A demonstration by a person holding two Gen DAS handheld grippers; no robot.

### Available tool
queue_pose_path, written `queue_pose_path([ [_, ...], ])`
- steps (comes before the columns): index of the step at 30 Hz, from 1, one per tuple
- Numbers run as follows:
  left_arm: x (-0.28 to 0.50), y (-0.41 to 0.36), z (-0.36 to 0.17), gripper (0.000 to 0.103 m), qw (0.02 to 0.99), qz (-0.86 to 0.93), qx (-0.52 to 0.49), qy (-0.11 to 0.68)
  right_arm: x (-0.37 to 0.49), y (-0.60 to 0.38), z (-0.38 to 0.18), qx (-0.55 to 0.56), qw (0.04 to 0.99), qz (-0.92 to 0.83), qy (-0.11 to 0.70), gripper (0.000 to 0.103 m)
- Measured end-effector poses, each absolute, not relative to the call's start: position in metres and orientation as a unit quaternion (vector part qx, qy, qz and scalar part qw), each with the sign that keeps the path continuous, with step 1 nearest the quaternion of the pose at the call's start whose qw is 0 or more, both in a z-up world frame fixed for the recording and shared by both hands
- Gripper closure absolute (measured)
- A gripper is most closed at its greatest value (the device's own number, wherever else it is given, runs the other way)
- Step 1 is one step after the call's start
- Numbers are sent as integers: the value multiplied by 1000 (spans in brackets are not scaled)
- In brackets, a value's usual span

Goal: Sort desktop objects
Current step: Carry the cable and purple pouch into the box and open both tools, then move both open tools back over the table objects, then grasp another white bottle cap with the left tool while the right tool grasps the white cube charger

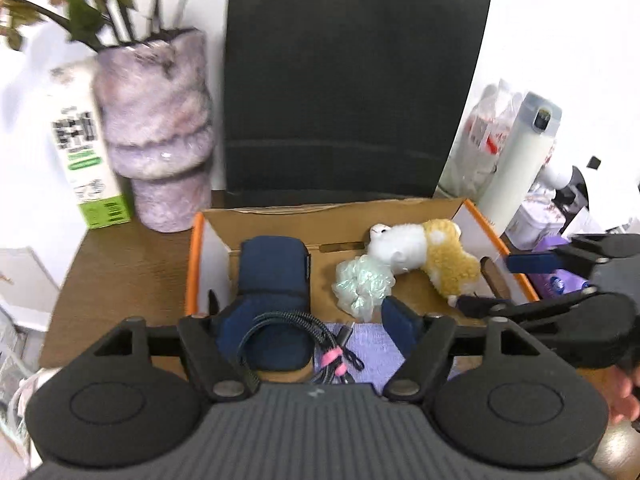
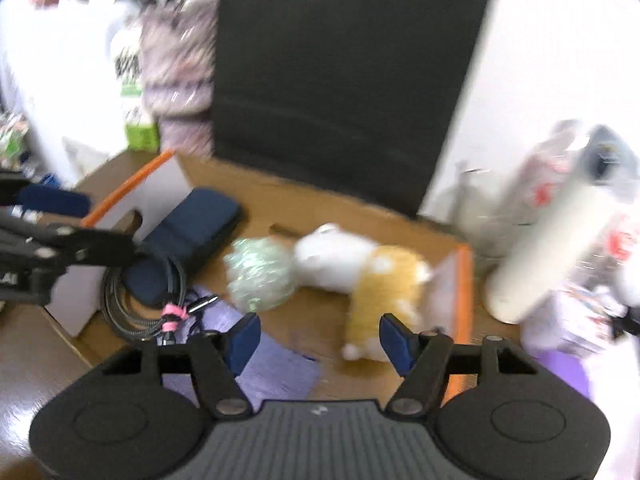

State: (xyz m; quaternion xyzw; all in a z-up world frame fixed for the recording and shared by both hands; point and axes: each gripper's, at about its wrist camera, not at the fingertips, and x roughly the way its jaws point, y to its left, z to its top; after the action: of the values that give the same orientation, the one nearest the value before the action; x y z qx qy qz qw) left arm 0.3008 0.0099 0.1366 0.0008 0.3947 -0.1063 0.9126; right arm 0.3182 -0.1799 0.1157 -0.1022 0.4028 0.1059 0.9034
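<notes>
An open cardboard box (image 1: 196,256) (image 2: 464,300) with orange edges holds a navy pouch (image 1: 276,276) (image 2: 192,228), a coiled black cable (image 1: 288,320) (image 2: 132,312) with pink ties, a pale green mesh puff (image 1: 362,284) (image 2: 260,276), a white and tan plush toy (image 1: 424,256) (image 2: 360,276) and a purple cloth (image 1: 376,348) (image 2: 276,368). My left gripper (image 1: 308,316) (image 2: 80,220) is open over the pouch and cable, gripping neither. My right gripper (image 2: 320,338) (image 1: 500,280) is open over the box's right side, close to the plush, and holds nothing.
Behind the box stands a tall black panel (image 1: 344,92). Back left are a mottled purple vase (image 1: 156,132) with flowers and a green and white carton (image 1: 86,152). Right of the box stand a white bottle (image 1: 520,156), plastic bags and purple packs. A hand (image 1: 626,392) holds the right gripper.
</notes>
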Motion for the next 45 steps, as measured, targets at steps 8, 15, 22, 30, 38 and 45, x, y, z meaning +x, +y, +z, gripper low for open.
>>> queue_pose_path([
  [8, 165, 22, 130, 11, 940, -75, -15, 333, 192, -206, 134, -38, 944, 89, 316, 17],
  [15, 12, 6, 58, 0, 957, -119, 28, 263, 38, -193, 60, -42, 953, 63, 293, 15],
  [22, -58, 5, 29, 0, 948, -159, 32, 272, -57, -192, 13, -46, 954, 42, 294, 15],
  [30, -60, -3, 14, 0, 944, -147, 41, 292, -80, -194, 14, -31, 971, 11, 235, 13],
  [38, -52, -5, 35, 0, 952, -179, 36, 244, -80, -200, 14, -18, 971, 11, 240, 13],
  [45, 39, -48, 37, 29, 925, -203, 27, 319, -64, -219, 24, 26, 967, 36, 250, 15],
])
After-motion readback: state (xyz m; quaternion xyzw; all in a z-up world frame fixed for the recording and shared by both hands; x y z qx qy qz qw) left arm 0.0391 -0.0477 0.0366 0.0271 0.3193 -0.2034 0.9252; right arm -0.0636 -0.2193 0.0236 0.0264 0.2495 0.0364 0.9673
